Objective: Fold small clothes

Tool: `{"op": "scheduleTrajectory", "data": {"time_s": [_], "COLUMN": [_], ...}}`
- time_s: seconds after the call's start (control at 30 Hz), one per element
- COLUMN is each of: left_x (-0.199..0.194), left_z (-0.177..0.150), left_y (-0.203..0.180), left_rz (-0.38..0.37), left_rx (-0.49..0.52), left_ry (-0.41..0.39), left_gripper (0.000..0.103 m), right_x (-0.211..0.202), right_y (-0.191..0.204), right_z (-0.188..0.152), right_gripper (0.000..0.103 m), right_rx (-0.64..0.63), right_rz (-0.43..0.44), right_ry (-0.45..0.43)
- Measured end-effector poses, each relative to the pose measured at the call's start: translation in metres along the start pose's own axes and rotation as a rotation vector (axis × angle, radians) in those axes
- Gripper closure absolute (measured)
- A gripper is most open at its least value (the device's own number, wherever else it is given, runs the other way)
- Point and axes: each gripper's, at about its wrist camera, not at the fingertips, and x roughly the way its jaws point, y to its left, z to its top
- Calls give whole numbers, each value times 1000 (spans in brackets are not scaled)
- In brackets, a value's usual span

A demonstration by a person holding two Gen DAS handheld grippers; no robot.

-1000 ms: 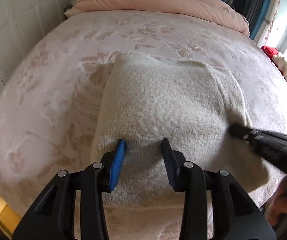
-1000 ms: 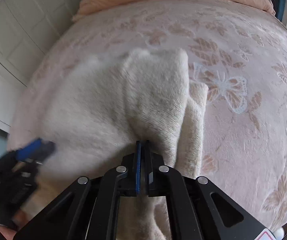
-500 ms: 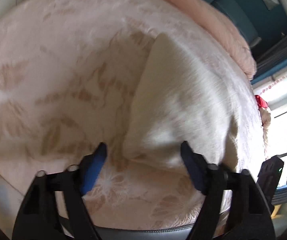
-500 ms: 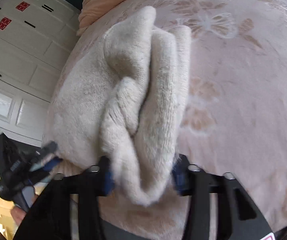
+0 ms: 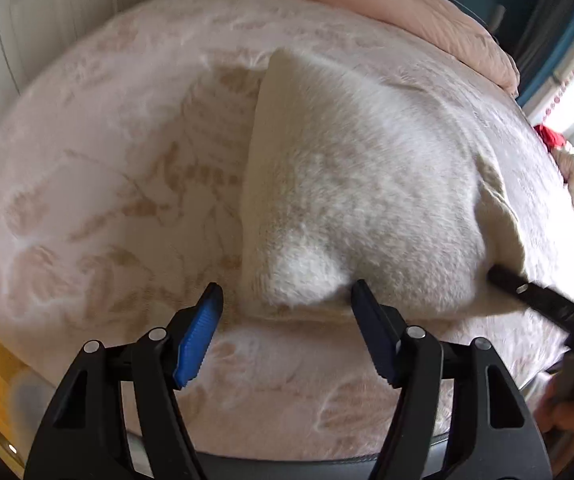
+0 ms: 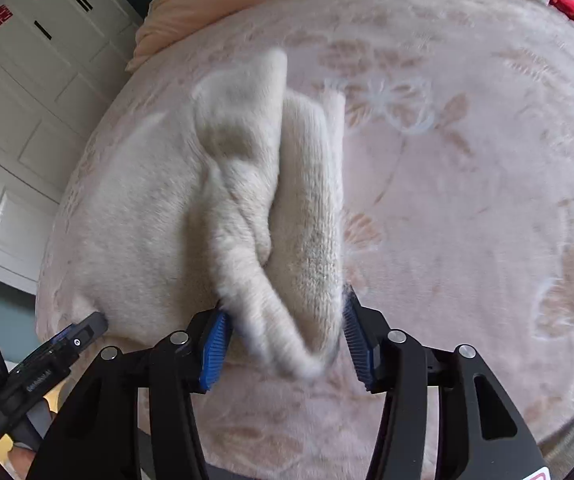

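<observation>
The left gripper (image 5: 287,300) is seen with its jaws spread wide and nothing clamped between them. The near corner of the cream knitted garment (image 5: 359,200) is seen lying just ahead of the gap, closer to the right-hand jaw than to the other; whether that jaw touches the knit cannot be told. The blue pad (image 5: 197,340) on the left-hand jaw stands over bare bedspread (image 5: 87,184).

The jaws of the right gripper (image 6: 285,330) are opening. A bunched fold at the garment's (image 6: 135,232) right edge hangs down between them, blurred at its lower tip. The knit appears to brush both pads, but it is not pinched.

The garment is laid folded on the pink patterned bedspread, near the front edge of the bed, with a heaped pink duvet (image 5: 387,4) at the far end. In the left wrist view the right gripper's finger is seen at the garment's right edge; in the right wrist view the left gripper is seen at its lower left corner.

Compared with one second ago, the right jaws, then shut tight on the knit, have been parted, and the fold has been let go. The left jaws have been widened, and they are now found at the garment's near corner instead of over its middle.
</observation>
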Motion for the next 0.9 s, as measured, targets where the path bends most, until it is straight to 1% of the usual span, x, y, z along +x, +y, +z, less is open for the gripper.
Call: {"op": "scheduleTrajectory", "data": {"time_s": [0.03,0.07,0.1,0.13,0.2,0.27,0.3,0.4,0.5,0.63,0.8,0.9], "left_x": [-7,-13,-21,-27,-39,-49,-51,-58,-60,-62,-62,-61], "left_z": [-1,-1,-2,-4,-9,-16,-18,-26,-34,-50,-66,-77], "left_y": [-4,-7,-13,-16,-27,-39,-42,-49,-56,-60,-59,-57], "left_rz": [21,40,56,63,82,101,105,107,108,128,147,175], "left_rx": [28,53,80,99,143,182,193,210,223,229,219,230], "left_ry": [-21,-38,-61,-81,-131,-177,-192,-212,-231,-256,-280,-310], "left_gripper": [38,38,36,31,27,18,15,11,11,11,11,11], "right_x": [-12,-20,-31,-40,-54,-59,-60,-61,-67,-70,-75,-74], "right_y": [1,2,3,4,0,-2,-2,0,4,8,12,11], "right_z": [-3,-6,-12,-17,-30,-39,-45,-57,-74,-93,-108,-119], "right_gripper": [43,34,29,25,24,20,20,20,20,19,17,17], "right_rx": [-9,-20,-30,-33,-35,-42,-48,-49,-62,-87,-133,-170], "right_rz": [-35,-72,-118,-135,-169,-190,-200,-214,-216,-228,-253,-268], "right_ry": [-39,-73,-114,-140,-177,-191,-188,-179,-203,-219,-259,-278]}}
